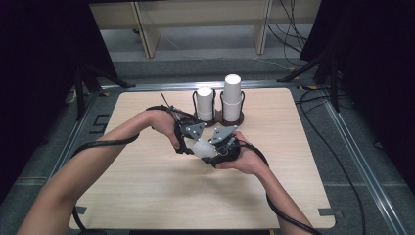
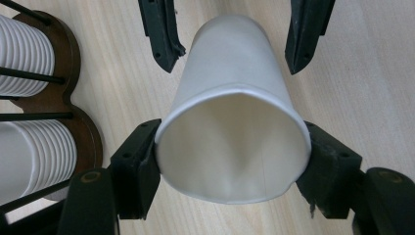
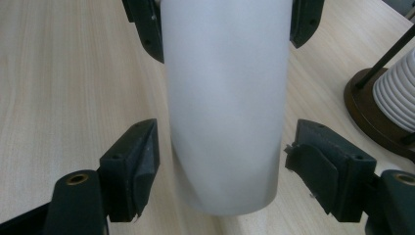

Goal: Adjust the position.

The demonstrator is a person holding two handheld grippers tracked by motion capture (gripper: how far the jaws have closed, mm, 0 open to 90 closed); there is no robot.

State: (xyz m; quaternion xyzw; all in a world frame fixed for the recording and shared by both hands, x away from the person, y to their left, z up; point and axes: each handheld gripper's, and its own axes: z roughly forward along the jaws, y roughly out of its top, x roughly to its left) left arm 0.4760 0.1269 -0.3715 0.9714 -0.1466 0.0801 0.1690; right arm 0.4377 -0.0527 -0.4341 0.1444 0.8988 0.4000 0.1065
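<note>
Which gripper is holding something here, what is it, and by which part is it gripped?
The left gripper holds a white paper cup by its rim end, pads pressing both sides. The right gripper straddles its base without touching.

The cup (image 2: 235, 112) looks like plain white paper, matt outside, with a slightly smoother sheen seen on the inside wall. The surface (image 1: 147, 186) is finished in pale wood grain, smooth and low-gloss, probably laminate. The stacked cups (image 2: 24, 58) are the same white paper, ribbed by their rolled rims. The holder base (image 2: 73, 88) is dark brown wood, lightly glossy. The left gripper (image 2: 234, 161) pads seem made of matt black plastic, a bit scuffed at the edges.
</note>
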